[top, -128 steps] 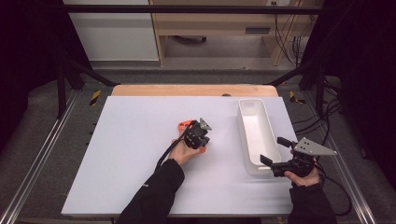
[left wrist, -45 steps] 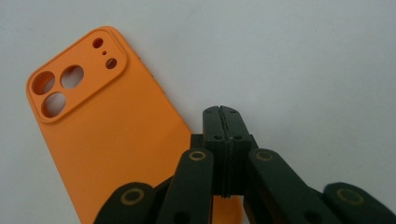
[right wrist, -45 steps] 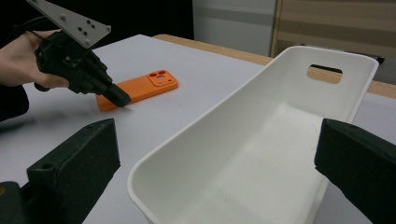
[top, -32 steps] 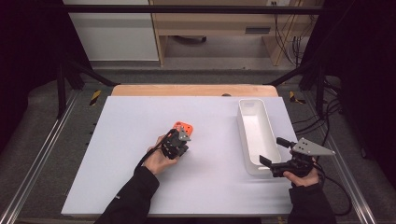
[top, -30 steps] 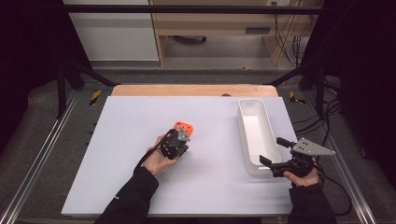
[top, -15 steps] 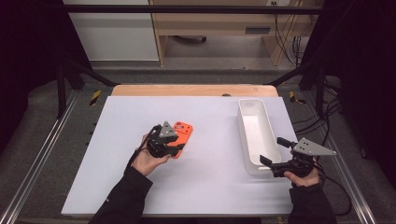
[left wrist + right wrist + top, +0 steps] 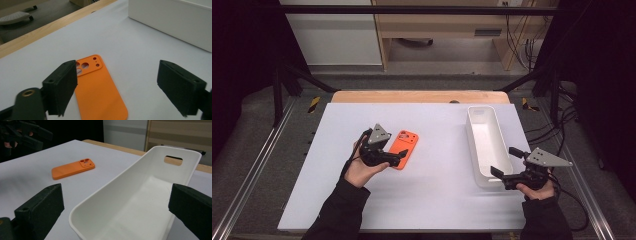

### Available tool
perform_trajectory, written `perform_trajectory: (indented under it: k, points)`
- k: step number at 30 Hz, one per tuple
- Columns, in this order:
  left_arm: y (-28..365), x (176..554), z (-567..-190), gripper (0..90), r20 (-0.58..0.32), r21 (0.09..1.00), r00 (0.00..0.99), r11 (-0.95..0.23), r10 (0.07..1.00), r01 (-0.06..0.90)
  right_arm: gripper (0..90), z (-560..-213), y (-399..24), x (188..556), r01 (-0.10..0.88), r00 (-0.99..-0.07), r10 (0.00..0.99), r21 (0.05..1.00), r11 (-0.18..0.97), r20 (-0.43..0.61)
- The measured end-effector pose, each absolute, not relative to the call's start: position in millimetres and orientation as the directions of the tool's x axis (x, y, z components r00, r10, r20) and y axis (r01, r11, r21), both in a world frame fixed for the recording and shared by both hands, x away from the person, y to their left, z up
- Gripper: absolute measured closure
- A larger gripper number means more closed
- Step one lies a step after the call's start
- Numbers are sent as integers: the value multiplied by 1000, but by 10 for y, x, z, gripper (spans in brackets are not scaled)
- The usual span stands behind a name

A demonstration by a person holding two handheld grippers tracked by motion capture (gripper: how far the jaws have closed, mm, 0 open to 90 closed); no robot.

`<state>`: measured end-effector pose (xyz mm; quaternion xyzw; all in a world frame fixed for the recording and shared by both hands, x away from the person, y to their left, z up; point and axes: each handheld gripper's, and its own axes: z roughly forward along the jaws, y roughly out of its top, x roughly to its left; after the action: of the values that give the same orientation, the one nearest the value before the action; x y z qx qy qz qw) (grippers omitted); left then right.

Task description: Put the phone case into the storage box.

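The left gripper [image 7: 398,159], jaws just opened wide and empty, hangs over the orange phone case [image 7: 404,148] lying flat on the table [image 7: 437,200] left of the white bin [image 7: 486,142], so its low jaw could push the case; the right gripper [image 7: 504,162] stands open around the bin's near end.

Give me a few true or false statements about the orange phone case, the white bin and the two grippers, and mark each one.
1. The orange phone case lies flat on the white table. True.
2. The left gripper is clamped on the case. False: its jaws have just been opening and stand apart above the case.
3. The white bin holds the case. False: the bin is empty and the case lies apart from it.
4. The right gripper is open at the bin's near end. True.
5. The case's camera cutouts face up. True.
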<state>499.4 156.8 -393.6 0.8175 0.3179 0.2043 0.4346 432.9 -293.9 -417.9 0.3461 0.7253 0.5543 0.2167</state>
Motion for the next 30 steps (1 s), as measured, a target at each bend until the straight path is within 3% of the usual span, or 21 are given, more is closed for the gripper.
perform_trajectory:
  k: [10, 30]
  points:
    - [1586, 5025, -3846, 22, 37, 853, 686, -380, 727, 356, 4, -4175, -2946, 4327, 261, -665, 743, 955, 143, 71]
    - [1520, 5394, -3845, 0, 20, 834, 647, -369, 762, 409, 4, -4180, -2944, 4334, 260, -667, 742, 954, 148, 67]
